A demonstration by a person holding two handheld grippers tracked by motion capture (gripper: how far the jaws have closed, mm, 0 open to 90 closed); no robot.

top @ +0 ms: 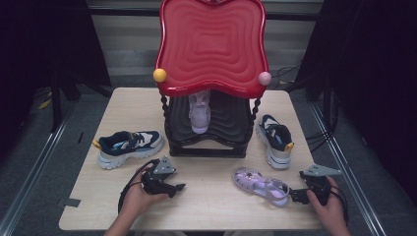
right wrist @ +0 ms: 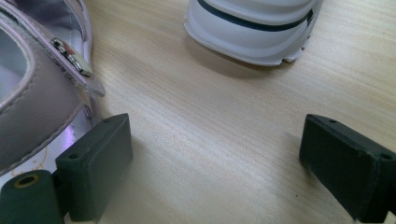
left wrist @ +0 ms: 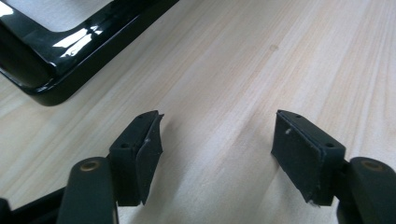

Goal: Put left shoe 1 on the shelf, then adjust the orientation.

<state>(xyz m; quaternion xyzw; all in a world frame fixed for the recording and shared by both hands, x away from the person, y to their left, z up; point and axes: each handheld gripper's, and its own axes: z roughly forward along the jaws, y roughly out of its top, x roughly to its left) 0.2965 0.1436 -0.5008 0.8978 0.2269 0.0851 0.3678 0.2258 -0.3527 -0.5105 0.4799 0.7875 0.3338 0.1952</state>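
A lilac sandal (top: 260,186) lies on the table at front right, and its pair (top: 199,115) stands on the black lower shelf of a rack. My right gripper (top: 293,195) rests just right of the table sandal. In the right gripper view, this gripper (right wrist: 215,163) is open over bare wood, with the sandal (right wrist: 32,107) outside its left jaw. One navy and white sneaker (top: 129,146) lies left of the rack, the other (top: 275,140) to its right. My left gripper (top: 179,187) sits at front centre-left; its jaws (left wrist: 217,149) are open with nothing between them.
The rack, with a red wavy top (top: 211,44) and a black base (left wrist: 56,79), stands at the back centre of the wooden table (top: 206,206). The white sneaker sole (right wrist: 252,32) lies ahead of my right gripper. Dark floor and cables surround the table.
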